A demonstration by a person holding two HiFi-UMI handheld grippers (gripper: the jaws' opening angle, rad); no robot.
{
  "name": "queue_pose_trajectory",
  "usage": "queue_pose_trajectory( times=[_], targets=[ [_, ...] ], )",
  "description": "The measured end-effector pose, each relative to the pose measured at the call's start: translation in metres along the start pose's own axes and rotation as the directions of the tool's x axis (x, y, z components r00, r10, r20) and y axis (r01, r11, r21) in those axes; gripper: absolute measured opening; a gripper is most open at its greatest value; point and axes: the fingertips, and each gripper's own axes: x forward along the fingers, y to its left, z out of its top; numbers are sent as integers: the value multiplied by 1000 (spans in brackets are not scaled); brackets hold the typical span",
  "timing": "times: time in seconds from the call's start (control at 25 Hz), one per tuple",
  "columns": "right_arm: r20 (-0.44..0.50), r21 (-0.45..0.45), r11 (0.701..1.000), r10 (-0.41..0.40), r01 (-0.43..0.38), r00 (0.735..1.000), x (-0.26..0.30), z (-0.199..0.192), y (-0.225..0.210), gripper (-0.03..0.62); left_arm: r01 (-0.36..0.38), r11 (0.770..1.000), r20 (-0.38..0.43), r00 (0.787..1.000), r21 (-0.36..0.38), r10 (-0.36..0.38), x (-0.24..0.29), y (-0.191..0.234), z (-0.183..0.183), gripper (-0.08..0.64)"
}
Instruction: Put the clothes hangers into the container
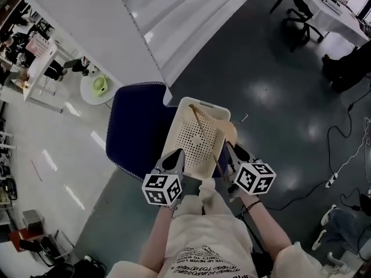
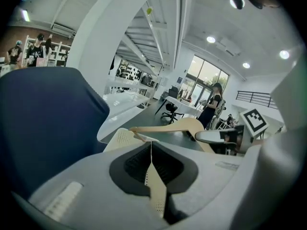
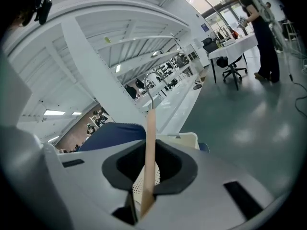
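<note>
- What is the left gripper (image 2: 151, 169) doing?
- Its jaws are pinched on the rim of the perforated cream container (image 1: 197, 146), which sits on a navy chair (image 1: 136, 129).
- And the right gripper (image 3: 149, 174)?
- It is clamped on a wooden hanger (image 3: 150, 138) that reaches across the container.

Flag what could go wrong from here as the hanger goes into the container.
1. The right gripper pinches the wooden hanger edge-on by a thin section, so it could pivot or slip out.
2. Its hook could snag the hanger already inside.
3. The left gripper grips only the thin wall of the container, which rests on a blue chair and might tip or slide.
</note>
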Motion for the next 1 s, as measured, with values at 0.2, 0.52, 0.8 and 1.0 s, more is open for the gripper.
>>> queue_pose_trajectory(
  times=[0.2,0.52,0.8,1.0],
  targets=[
    [-54,32,999,-12,14,998,27,-23,-13,53,-10,999,-44,999,-35,9,17,12,-15,23],
    [-72,133,989,-58,67,996,54,-56,-25,54,8,998,-127,992,-67,-16,35,28,-46,23],
    [-84,178,979,-84,98,993,74,-79,-38,54,33,995,-183,982,-94,-50,58,32,-70,23],
    [-79,192,974,-105,119,991,87,-92,-48,54,49,993,-196,978,-109,-70,70,33,-85,23]
  ],
)
